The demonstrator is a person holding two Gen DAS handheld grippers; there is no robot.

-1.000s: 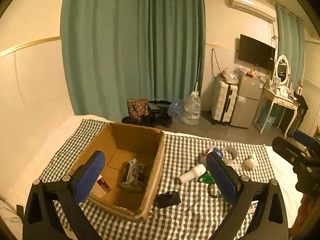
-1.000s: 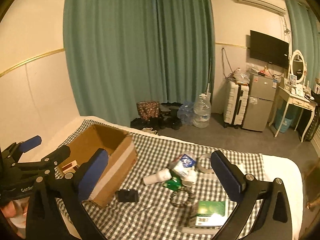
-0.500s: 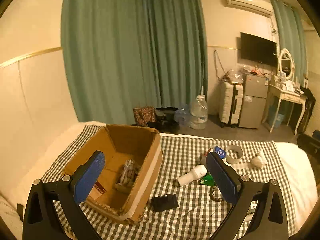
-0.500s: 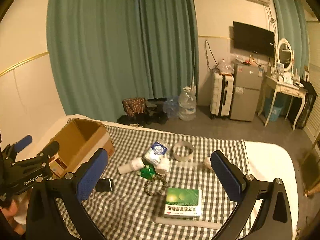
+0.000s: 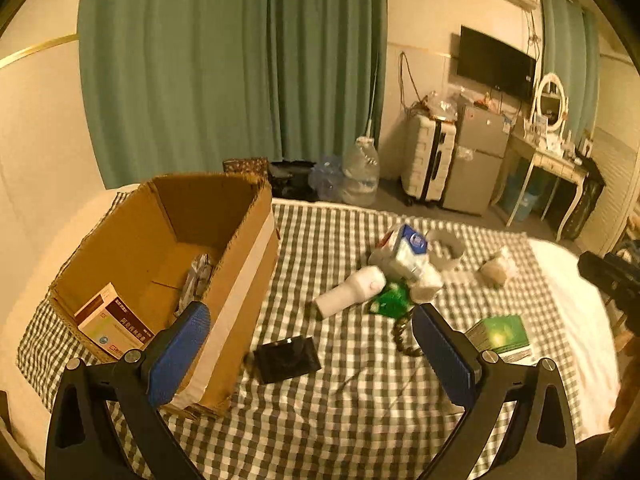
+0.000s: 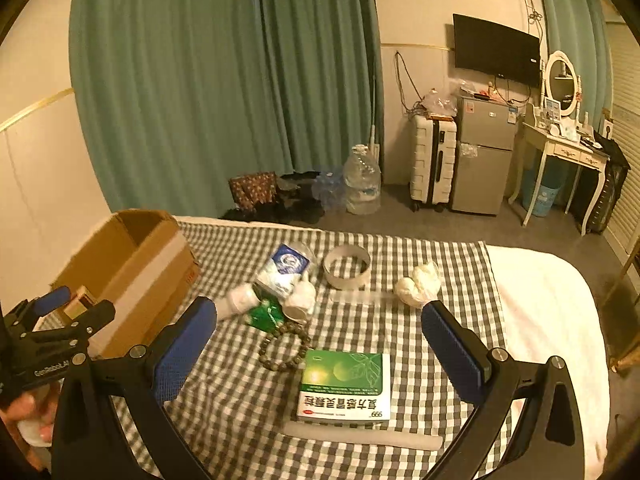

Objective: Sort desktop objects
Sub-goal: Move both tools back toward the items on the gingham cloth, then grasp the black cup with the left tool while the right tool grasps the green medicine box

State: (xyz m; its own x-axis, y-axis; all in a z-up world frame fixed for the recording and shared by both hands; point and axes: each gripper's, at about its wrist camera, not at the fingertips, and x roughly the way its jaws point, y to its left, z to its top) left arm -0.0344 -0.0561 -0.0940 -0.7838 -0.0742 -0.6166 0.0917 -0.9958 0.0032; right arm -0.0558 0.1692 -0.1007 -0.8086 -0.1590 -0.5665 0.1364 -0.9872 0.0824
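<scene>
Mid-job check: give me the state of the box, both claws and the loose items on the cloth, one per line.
cardboard box: open-topped, upright, holds a red-and-white carton and a wrapped packet
left claw: open, empty
right claw: open, empty
green medicine box: flat, closed
bead bracelet: flat on cloth
white bottle: on its side
tape ring: lying flat
black case: flat beside the box

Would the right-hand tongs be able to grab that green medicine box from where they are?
Probably yes. The right tongs are open and the green medicine box lies flat just ahead between them, nothing on top; only the bead bracelet sits close beside it.
</scene>
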